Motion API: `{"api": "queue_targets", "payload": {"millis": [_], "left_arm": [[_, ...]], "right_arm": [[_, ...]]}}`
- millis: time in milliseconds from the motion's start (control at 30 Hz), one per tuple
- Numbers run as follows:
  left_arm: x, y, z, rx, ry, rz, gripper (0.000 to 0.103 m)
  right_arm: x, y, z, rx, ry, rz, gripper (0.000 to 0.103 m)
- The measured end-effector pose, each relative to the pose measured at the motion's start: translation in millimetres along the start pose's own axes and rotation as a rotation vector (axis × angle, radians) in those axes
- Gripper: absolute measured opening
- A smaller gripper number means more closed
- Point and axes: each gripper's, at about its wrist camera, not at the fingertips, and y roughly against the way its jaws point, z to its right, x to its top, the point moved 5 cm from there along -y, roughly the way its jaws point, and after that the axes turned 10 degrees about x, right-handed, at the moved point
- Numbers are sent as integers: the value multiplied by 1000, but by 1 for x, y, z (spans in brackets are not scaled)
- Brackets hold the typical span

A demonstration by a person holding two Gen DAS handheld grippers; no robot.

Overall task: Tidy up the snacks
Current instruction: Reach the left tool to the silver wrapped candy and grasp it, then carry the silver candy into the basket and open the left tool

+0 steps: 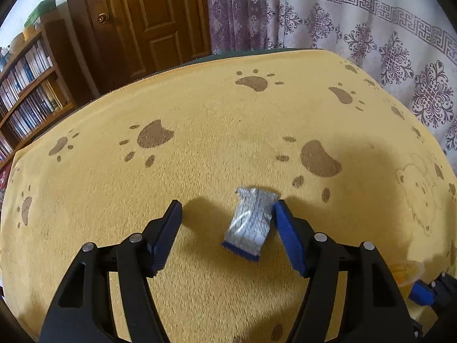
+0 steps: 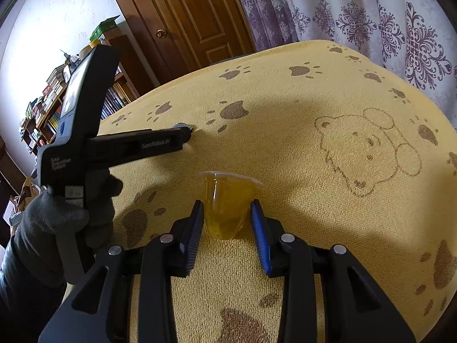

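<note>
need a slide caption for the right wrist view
Right gripper straddles a yellow jelly cup on a paw-print blanket, left gripper at a wrapped snack beyond.

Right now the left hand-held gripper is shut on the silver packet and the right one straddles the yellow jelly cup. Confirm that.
Not quite: the left hand-held gripper is open; the silver packet lies between its fingers, touching only one, as the left wrist view shows. The right hand-held gripper does straddle the yellow jelly cup.

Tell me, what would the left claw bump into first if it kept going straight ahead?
Probably the silver-and-blue snack packet: it lies between the open left claw's fingers, close against its right finger. Past it, only yellow paw-print blanket shows. Depth is hard to judge.
</note>
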Motion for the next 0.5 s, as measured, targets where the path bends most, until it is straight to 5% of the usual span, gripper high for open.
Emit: {"api": "queue_targets", "payload": {"millis": [133,267,500], "left_arm": [[-1,2,2,-29,15,12,55],[-5,8,4,-47,33,22,26],[-18,21,-7,-57,123,17,25]], "right_arm": [[0,0,0,1,-1,0,34],[0,0,0,1,-1,0,34],[0,0,0,3,-2,0,34]]}}
